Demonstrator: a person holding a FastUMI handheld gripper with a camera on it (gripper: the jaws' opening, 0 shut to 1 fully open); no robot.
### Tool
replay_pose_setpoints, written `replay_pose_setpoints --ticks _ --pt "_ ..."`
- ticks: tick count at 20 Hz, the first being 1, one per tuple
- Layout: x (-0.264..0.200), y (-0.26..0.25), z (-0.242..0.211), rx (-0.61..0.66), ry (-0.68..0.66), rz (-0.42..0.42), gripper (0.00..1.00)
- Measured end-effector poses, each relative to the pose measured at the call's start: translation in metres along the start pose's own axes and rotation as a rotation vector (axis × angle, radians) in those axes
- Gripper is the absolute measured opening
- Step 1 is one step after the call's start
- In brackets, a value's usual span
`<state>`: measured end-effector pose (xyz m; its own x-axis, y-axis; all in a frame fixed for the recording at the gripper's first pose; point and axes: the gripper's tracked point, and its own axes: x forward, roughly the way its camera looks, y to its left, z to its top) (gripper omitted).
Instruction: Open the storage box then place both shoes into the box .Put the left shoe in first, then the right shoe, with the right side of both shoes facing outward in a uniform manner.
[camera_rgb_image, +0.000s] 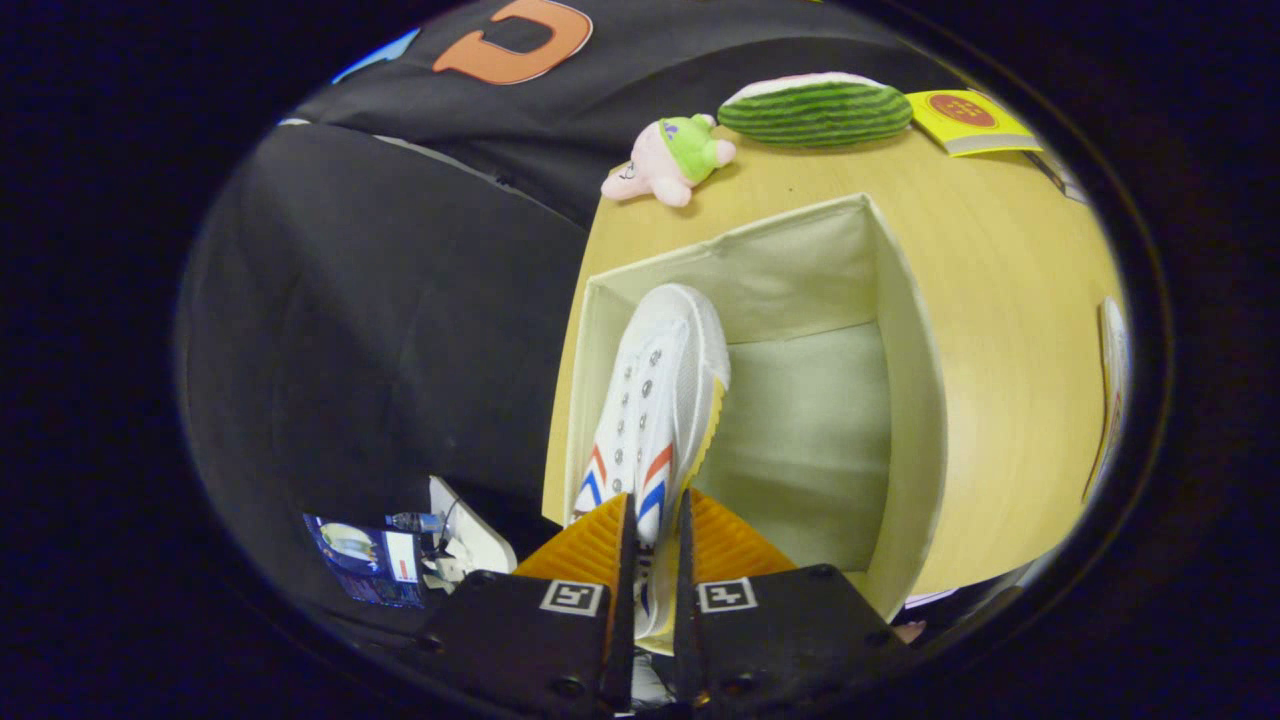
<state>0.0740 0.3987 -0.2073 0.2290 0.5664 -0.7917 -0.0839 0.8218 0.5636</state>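
Note:
A white canvas shoe (657, 400) with red and blue stripes and a yellow sole hangs toe-first over the open storage box (905, 400). My gripper (655, 525) is shut on the shoe's heel end, with both fingers pressing its sides. The shoe's toe reaches toward the box's far wall, close to the box's left wall. The box is pale fabric, its top is open, and its inner floor (800, 440) shows bare to the right of the shoe. The box stands on a wooden table (1010, 330).
Beyond the box on the table lie a pink plush toy (665, 165), a watermelon-shaped plush (815, 108) and a yellow booklet (968, 120). A white object (1112, 390) lies at the table's right side. Left of the table is dark cloth and, low down, some clutter (400, 555).

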Motion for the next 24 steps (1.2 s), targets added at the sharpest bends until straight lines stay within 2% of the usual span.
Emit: replay_pose_setpoints --ticks 2,6,10,15,20,24 --pt "0.007 0.012 0.005 -0.015 -0.018 0.048 0.38" --pt "-0.014 0.014 0.007 -0.101 -0.071 0.032 0.75" --pt "-0.043 0.012 0.012 -0.163 -0.157 0.004 0.81" --pt "-0.102 -0.01 0.016 -0.273 -0.275 -0.063 0.82" --pt "-0.171 -0.069 0.007 -0.32 -0.323 -0.179 0.82" --pt "-0.231 -0.137 0.013 -0.336 -0.377 -0.291 0.82"
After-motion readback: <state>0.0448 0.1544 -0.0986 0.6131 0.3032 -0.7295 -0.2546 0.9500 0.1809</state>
